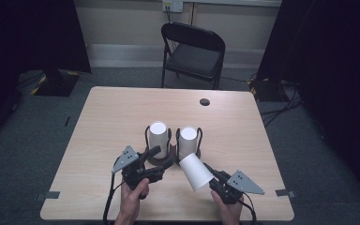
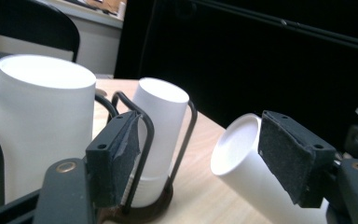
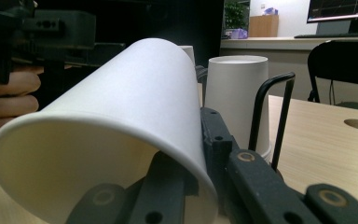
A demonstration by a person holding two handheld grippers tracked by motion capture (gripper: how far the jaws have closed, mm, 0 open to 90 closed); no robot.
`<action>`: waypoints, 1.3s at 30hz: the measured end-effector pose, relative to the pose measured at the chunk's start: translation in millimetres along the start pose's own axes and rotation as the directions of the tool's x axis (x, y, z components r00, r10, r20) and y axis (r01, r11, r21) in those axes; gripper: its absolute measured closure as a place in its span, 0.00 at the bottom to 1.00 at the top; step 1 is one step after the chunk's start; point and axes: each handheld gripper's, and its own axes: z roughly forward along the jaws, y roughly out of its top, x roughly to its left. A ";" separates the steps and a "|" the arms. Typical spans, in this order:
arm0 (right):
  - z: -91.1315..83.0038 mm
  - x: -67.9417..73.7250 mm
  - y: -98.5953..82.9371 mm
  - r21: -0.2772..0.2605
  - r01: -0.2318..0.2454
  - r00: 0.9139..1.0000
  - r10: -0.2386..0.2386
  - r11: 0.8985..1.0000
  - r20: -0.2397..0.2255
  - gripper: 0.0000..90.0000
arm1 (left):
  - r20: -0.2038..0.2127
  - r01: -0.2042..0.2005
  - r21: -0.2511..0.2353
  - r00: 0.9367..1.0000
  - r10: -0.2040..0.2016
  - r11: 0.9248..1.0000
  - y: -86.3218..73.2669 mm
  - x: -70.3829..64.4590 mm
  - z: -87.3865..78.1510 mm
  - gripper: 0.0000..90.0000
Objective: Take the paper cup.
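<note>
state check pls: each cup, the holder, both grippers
Left cup: upside down, upright in the wire cup holder.
Right cup: upside down, in the holder's other ring.
Held cup: tilted, off the table, rim pinched.
Left gripper: open, holding nothing, beside the holder.
Right gripper: shut on the held cup's rim.

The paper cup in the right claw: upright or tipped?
Tipped. The paper cup lies slanted in the right claw, its closed bottom toward the two cups in the holder, its open mouth toward the person.
</note>
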 end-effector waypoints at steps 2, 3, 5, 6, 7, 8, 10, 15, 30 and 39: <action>-0.6 -0.6 0.6 0.004 -0.010 1.000 0.010 1.000 -0.004 0.97 | 0.012 -0.001 0.015 1.000 0.001 1.000 -1.8 2.9 -1.8 0.28; -0.8 -1.5 1.4 0.013 -0.019 1.000 0.019 1.000 -0.001 0.97 | 0.023 -0.002 0.011 1.000 0.002 1.000 -3.0 3.6 -2.1 0.28; -0.8 -2.6 2.7 0.036 -0.023 1.000 0.023 0.999 -0.006 0.97 | 0.075 -0.010 0.016 0.997 0.008 1.000 -5.2 7.2 -3.2 0.22; -0.8 -2.6 3.4 0.048 -0.025 1.000 0.025 0.999 -0.009 0.97 | 0.082 -0.011 0.018 0.997 0.010 1.000 -6.0 8.1 -3.5 0.20; -0.8 -2.6 3.4 0.048 -0.025 1.000 0.025 0.999 -0.009 0.97 | 0.086 -0.024 0.021 0.996 0.023 0.999 -6.7 8.9 -4.2 0.20; -0.7 -2.3 4.1 0.058 -0.026 1.000 0.027 0.998 -0.012 0.97 | 0.086 -0.037 0.025 0.996 0.035 0.999 -7.2 9.2 -4.7 0.19; -0.2 -2.5 5.4 0.071 -0.038 0.999 0.040 0.997 -0.025 0.97 | 0.078 -0.053 0.043 0.996 0.050 0.998 -7.7 9.6 -5.4 0.20; 2.8 -1.5 10.9 0.148 -0.031 0.999 0.032 0.989 -0.007 0.97 | 0.069 -0.124 0.071 0.990 0.119 0.990 -7.6 7.5 -6.6 0.26; 5.3 -7.7 24.1 0.303 -0.043 0.999 0.045 0.952 -0.002 0.97 | 0.066 -0.287 0.153 0.958 0.280 0.946 -19.0 1.6 -2.4 0.20; 12.7 -6.6 27.6 0.415 -0.038 0.998 0.052 0.909 -0.023 0.98 | 0.086 -0.428 0.200 0.904 0.420 0.881 -25.5 -12.7 4.6 0.24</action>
